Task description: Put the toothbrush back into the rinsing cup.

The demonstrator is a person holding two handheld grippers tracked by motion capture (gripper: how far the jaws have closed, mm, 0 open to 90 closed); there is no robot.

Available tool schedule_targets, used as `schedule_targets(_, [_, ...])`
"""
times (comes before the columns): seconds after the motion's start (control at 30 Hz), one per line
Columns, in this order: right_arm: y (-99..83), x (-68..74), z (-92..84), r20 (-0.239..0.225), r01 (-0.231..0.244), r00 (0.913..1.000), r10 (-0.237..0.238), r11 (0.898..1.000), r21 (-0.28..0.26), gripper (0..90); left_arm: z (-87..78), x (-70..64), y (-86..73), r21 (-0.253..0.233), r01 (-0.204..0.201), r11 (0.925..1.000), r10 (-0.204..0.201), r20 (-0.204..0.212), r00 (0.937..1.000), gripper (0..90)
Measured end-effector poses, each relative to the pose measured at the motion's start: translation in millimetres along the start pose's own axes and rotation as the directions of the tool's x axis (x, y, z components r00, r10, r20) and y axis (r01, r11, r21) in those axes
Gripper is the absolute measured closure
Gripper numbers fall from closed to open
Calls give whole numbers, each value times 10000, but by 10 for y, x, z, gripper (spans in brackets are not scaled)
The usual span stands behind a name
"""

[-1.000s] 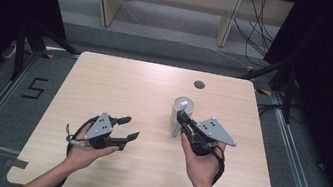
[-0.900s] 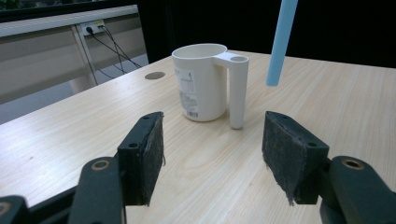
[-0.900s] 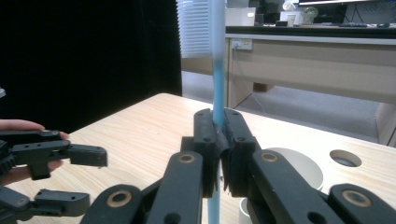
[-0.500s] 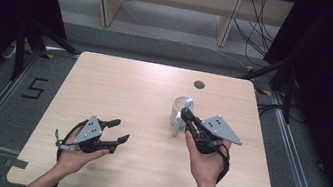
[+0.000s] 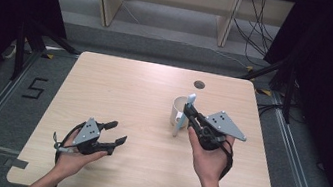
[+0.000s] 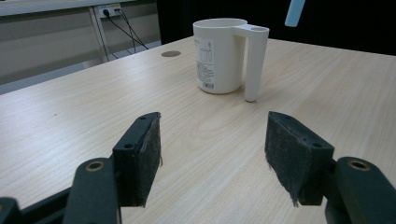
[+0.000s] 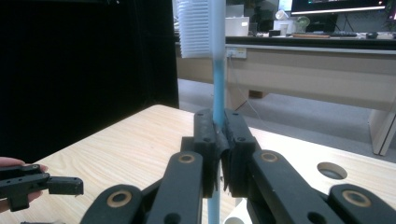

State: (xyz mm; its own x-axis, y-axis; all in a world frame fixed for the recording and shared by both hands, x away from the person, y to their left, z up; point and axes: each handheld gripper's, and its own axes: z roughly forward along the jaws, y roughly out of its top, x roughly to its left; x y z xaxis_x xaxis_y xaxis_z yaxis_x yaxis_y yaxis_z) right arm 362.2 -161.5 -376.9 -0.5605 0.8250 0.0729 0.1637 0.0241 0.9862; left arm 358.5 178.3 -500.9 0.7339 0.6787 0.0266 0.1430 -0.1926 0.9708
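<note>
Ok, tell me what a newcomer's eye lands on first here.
First, the blue-and-white toothbrush, clamped upright in the right hand-held gripper with its bristle head on top, right of the table's middle. Just beside it stands a white cup with a tube-like side holder. The left hand-held gripper hangs open and empty at the table's near-left part.

The cup (image 5: 177,113) stands on the table (image 5: 120,86), right of the middle. The right gripper (image 5: 188,110) is just beside it, on its right, with a toothbrush (image 5: 185,114) upright next to the cup. The left gripper (image 5: 114,133) is near the front left, well apart from the cup. A hole (image 5: 199,84) lies behind the cup.
</note>
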Motion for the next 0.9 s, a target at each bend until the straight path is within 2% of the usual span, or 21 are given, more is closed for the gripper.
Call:
schedule_targets(0.07, [15,-16,-1,67,176,9998,-176,9998,-60,862,-2,1,2,27,54,10000,-54,-28,10000,353])
schedule_targets(0.1, [20,-14,4,-46,74,10000,-74,9999,-116,862,-2,1,2,27,54,10000,-54,-28,10000,351])
schedule_targets(0.13, [28,-19,-3,88,156,9998,-155,9999,-76,862,-5,3,5,20,58,10000,-58,-56,10000,350])
schedule_targets(0.23, [43,-20,-2,75,62,10000,-61,9999,-83,861,-7,4,6,9,53,10000,-53,-56,10000,350])
schedule_targets(0.27, [49,-36,5,153,286,9995,-283,9993,-233,861,-8,4,4,10,49,10000,-49,-52,10000,350])
schedule_targets(0.37, [67,-36,-5,130,112,9999,-111,9999,-51,861,-6,4,-1,24,58,10000,-58,-39,10000,350])
schedule_targets(0.47, [73,-35,2,152,41,9999,-38,9999,-155,862,-6,1,-5,25,62,10000,-62,-33,10000,350])
schedule_targets(0.63, [92,-51,14,187,228,9996,-225,9996,-165,862,-4,-2,-7,34,36,10000,-36,-31,10000,350])
schedule_targets(0.87, [125,-49,43,124,59,9999,-57,9999,-128,861,-11,-2,-6,18,42,10000,-42,-44,10000,349])
schedule_targets(0.9, [132,-58,48,164,224,9996,-222,9997,-126,861,-13,-1,-5,-4,44,10000,-44,-48,10000,349])
